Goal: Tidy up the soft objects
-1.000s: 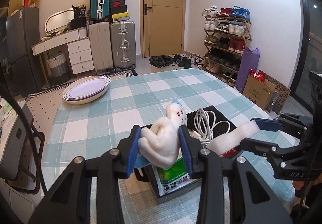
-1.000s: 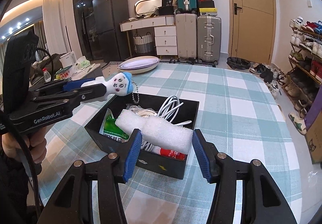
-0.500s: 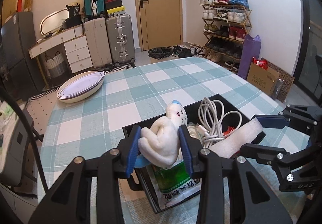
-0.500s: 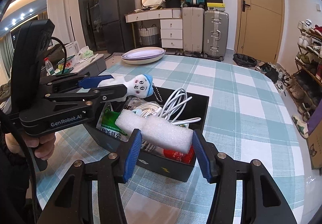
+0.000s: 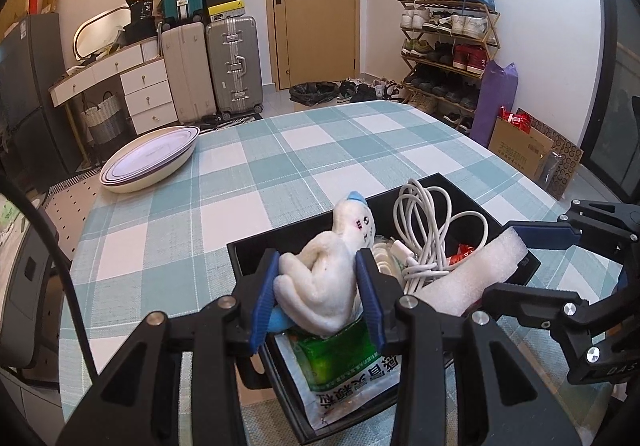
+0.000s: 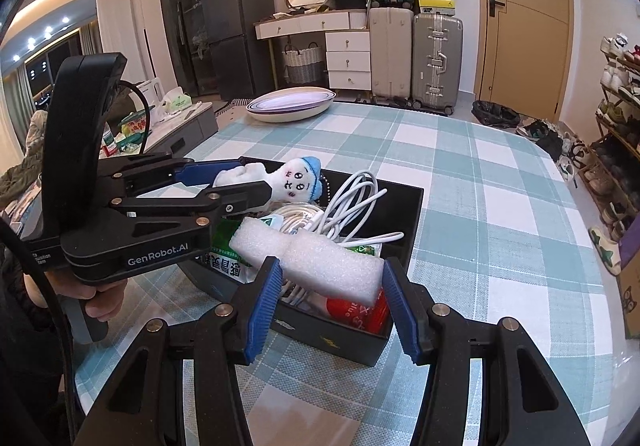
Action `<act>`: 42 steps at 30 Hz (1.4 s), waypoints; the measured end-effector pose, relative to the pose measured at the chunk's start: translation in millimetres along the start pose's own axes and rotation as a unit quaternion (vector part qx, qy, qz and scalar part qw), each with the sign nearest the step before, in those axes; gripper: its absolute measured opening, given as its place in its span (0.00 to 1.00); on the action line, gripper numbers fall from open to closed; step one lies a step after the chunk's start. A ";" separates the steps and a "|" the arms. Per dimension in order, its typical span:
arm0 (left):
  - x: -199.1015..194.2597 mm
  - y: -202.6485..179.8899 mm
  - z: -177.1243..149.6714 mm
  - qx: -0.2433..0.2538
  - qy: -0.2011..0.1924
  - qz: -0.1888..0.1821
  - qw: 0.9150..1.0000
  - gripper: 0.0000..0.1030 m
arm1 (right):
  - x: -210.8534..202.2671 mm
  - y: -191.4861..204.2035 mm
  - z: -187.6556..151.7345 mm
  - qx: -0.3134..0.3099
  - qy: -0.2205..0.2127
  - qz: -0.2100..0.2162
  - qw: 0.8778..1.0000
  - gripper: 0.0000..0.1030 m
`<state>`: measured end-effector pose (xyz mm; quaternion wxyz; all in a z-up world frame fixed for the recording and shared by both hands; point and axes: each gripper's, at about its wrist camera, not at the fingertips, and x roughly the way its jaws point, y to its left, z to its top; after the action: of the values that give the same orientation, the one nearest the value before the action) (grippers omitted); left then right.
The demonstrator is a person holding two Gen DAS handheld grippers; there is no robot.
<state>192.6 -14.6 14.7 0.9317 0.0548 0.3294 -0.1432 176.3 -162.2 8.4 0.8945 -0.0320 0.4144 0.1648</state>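
Box (image 5: pixel 476 191) with cable (image 5: pixel 424 230), packets (image 5: pixel 344 362)

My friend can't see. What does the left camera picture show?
The left hand-held gripper squeezes a white plush doll above a black box of cables and packets. The right hand-held gripper holds a white foam block beside it.

The table (image 5: pixel 248 181) was covered by a teal-and-white checked cloth (image 6: pixel 500 213). Directly on it stood a black open box (image 6: pixel 414 213) near the front edge and a stack of shallow oval dishes (image 5: pixel 150 159) at the far left corner, well apart.
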 end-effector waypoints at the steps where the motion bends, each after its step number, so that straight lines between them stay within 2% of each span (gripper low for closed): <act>1: -0.4 0.3 -0.2 -0.001 -0.001 0.001 1.000 0.38 | 0.2 0.0 0.1 0.001 0.000 0.000 1.000 0.52; 3: -1.8 2.0 -0.6 -0.006 -0.001 0.001 1.000 0.40 | -0.6 -0.3 -0.1 0.006 -0.004 -0.001 1.000 0.53; 6: -7.4 7.4 -1.1 -0.027 -0.006 0.005 1.000 0.56 | -6.1 -3.8 -0.9 0.021 -0.021 -0.004 1.000 0.60; 8: -14.5 11.3 -2.6 -0.040 -0.014 -0.003 0.999 0.61 | -11.6 -6.5 -2.2 0.028 -0.033 -0.013 0.999 0.73; 9: -18.2 13.0 -3.3 -0.046 -0.014 -0.010 0.999 0.63 | -14.4 -7.3 -3.0 0.030 -0.038 -0.014 0.999 0.75; 11: -27.5 15.8 -6.1 -0.058 -0.019 -0.013 0.998 0.80 | -20.7 -8.1 -4.9 0.031 -0.047 -0.013 0.998 0.80; 14: -45.3 19.4 -13.0 -0.077 -0.042 -0.011 0.996 0.92 | -33.0 -9.4 -10.6 0.038 -0.070 -0.017 0.997 0.91; 17: -59.6 22.2 -20.9 -0.094 -0.050 -0.007 0.994 0.96 | -42.5 -9.6 -17.0 0.044 -0.083 -0.012 0.996 0.98; 19: -68.1 23.3 -26.8 -0.104 -0.056 -0.003 0.993 0.97 | -47.9 -8.8 -21.8 0.046 -0.088 -0.006 0.995 0.99; 22: -78.4 23.6 -35.2 -0.111 -0.063 0.005 0.992 1.00 | -55.2 -6.3 -28.7 0.045 -0.093 0.007 0.995 0.99; 28: -93.3 16.8 -53.3 -0.112 -0.072 0.033 0.991 1.00 | -69.7 2.2 -40.9 0.038 -0.112 0.003 0.993 0.99; 36: -92.5 4.9 -72.3 -0.099 -0.059 0.057 0.992 1.00 | -77.6 12.1 -53.0 0.024 -0.133 -0.009 0.991 1.00; 42: -96.3 2.6 -85.4 -0.102 -0.082 0.083 0.988 1.00 | -77.1 14.5 -58.0 0.011 -0.144 -0.021 0.989 1.00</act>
<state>70.9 26.9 9.0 0.9650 -0.0249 0.2587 -0.0348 82.8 -180.4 29.6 0.9483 -0.0067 0.2825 0.1443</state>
